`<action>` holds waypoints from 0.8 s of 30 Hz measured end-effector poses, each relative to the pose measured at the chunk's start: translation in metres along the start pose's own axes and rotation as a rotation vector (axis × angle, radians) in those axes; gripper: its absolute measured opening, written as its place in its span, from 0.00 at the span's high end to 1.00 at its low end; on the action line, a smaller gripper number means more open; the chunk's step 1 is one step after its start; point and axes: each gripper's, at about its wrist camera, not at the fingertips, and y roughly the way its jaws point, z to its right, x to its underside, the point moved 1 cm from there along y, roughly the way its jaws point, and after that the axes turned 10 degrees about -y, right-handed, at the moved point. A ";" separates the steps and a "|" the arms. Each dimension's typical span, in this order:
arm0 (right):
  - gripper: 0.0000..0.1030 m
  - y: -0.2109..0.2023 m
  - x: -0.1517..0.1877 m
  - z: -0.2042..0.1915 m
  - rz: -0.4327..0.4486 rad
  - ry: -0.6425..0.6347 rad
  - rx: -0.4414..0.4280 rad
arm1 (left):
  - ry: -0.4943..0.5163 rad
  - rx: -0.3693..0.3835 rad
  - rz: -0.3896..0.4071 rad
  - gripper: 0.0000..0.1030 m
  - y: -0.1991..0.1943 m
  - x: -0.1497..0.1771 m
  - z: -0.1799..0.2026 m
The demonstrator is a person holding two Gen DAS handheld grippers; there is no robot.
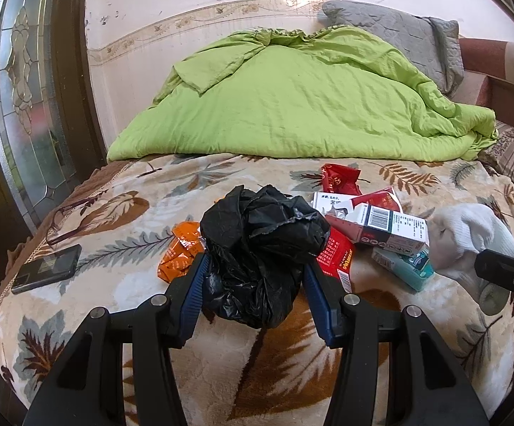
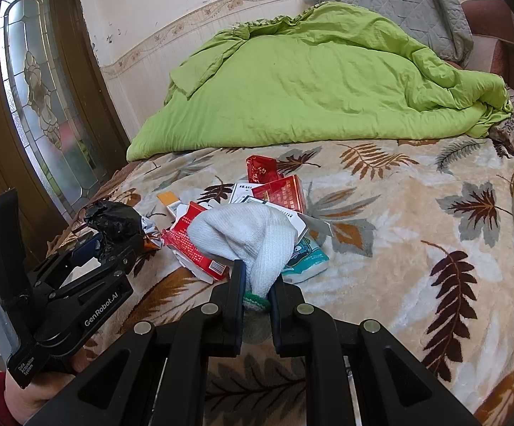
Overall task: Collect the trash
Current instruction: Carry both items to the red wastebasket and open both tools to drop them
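Observation:
A crumpled black plastic bag (image 1: 260, 248) sits between the blue pads of my left gripper (image 1: 257, 269), which press on its sides. In the right wrist view the same left gripper (image 2: 106, 245) appears at the far left with the black bag (image 2: 115, 218). My right gripper (image 2: 257, 277) is shut on a white sock (image 2: 249, 238) near its green-edged cuff. In the left wrist view the sock (image 1: 469, 230) lies at the right. Trash is heaped on the leaf-patterned blanket (image 2: 416, 230): red cartons (image 2: 281, 191), a white barcode box (image 1: 388, 227), a teal tissue pack (image 2: 306, 259), orange wrappers (image 1: 182, 252).
A green quilt (image 1: 292, 99) is piled at the back of the bed, with a grey pillow (image 1: 398, 35) behind it. A dark phone (image 1: 47, 266) lies near the blanket's left edge. A wooden door with patterned glass (image 1: 22, 106) stands at the left. A person's hand (image 2: 26, 394) holds the left gripper.

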 end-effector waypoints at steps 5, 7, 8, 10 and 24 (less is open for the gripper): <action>0.88 0.000 0.000 0.000 0.001 0.000 0.002 | 0.000 -0.003 0.003 0.50 0.000 0.000 0.000; 0.88 -0.001 0.000 0.001 0.006 0.003 0.002 | -0.005 0.020 -0.001 0.50 -0.001 0.000 0.000; 0.88 -0.003 -0.001 0.001 0.011 0.008 0.005 | -0.012 0.039 -0.003 0.50 -0.002 0.000 0.001; 0.88 -0.010 -0.002 0.005 0.025 0.025 0.008 | -0.032 0.116 -0.010 0.50 -0.008 -0.002 0.001; 0.88 -0.162 0.054 0.085 0.055 0.217 0.175 | 0.146 0.657 -0.152 0.50 -0.092 0.014 0.108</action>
